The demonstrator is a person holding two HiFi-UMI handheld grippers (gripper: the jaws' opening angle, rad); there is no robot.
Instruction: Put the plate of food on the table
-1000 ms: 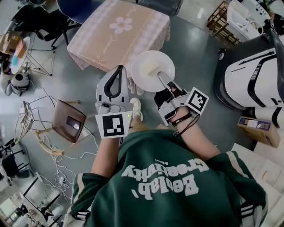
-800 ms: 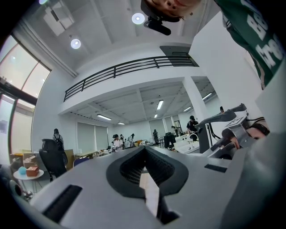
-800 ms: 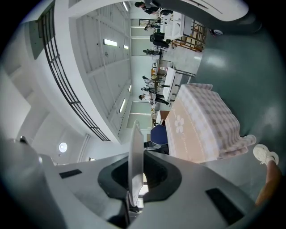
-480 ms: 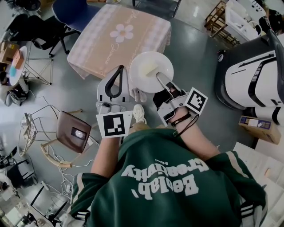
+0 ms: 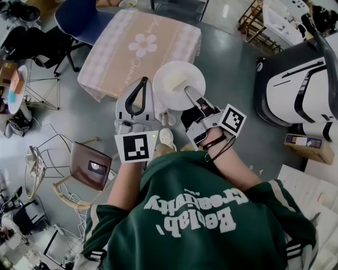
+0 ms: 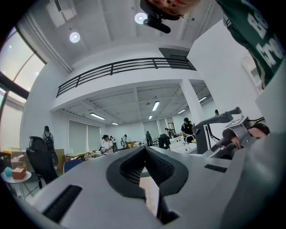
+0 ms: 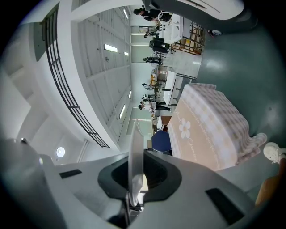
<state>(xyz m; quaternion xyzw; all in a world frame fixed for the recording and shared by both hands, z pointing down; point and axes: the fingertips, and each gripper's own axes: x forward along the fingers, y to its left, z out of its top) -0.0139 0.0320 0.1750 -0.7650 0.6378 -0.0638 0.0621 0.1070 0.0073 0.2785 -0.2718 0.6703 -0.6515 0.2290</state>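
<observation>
A white plate with a pale piece of food hangs level above the grey floor, just short of the table with its pink checked cloth and flower print. My right gripper is shut on the plate's near rim; in the right gripper view the plate shows edge-on between the jaws, with the table ahead. My left gripper is held beside the plate, to its left, shut and with nothing in it. In the left gripper view its jaws point out at the hall.
A blue chair stands behind the table. A brown chair and cables lie at the lower left. A large white machine fills the right, with a cardboard box below it. A wooden rack stands at the top right.
The table and floor have slid down and left in the head view, so the person has come closer to the table. Both grippers and the plate keep their places.
</observation>
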